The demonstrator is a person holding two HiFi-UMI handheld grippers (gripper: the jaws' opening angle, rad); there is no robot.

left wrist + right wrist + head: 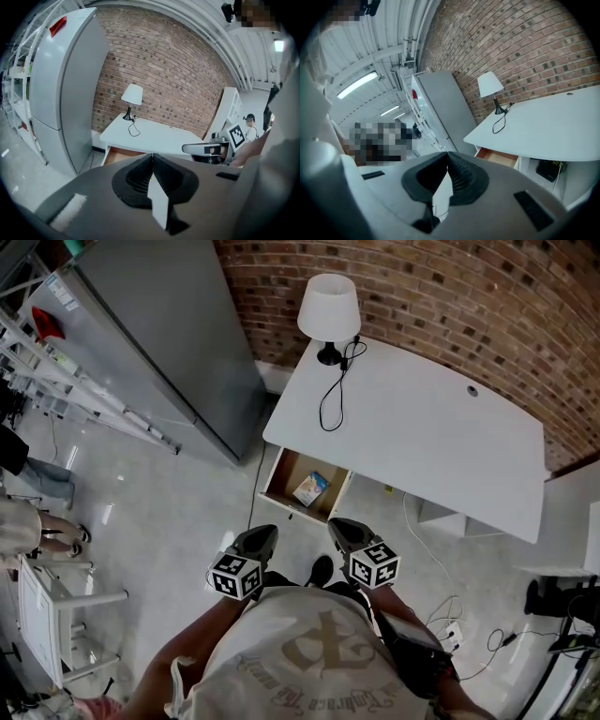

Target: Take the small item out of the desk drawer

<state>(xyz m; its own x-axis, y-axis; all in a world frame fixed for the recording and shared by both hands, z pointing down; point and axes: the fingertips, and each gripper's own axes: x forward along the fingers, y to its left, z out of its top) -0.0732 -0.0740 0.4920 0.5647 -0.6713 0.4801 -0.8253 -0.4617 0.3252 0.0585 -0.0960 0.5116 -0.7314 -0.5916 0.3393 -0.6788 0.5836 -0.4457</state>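
Though print on the small item point(310, 488) is unreadable, the left hand-held gripper point(264, 532) and right hand-held gripper point(339, 526) are closed.

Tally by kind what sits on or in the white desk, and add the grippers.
Lamp: 1
Open drawer: 1
Small item in the drawer: 1
Grippers: 2, left gripper and right gripper
Total: 5

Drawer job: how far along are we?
Done: the drawer stands open under the desk. In hand: nothing; the left hand-held gripper and right hand-held gripper are both shut and empty, short of the desk. Left: reach the small box lying in the drawer, grip it, lift it out.
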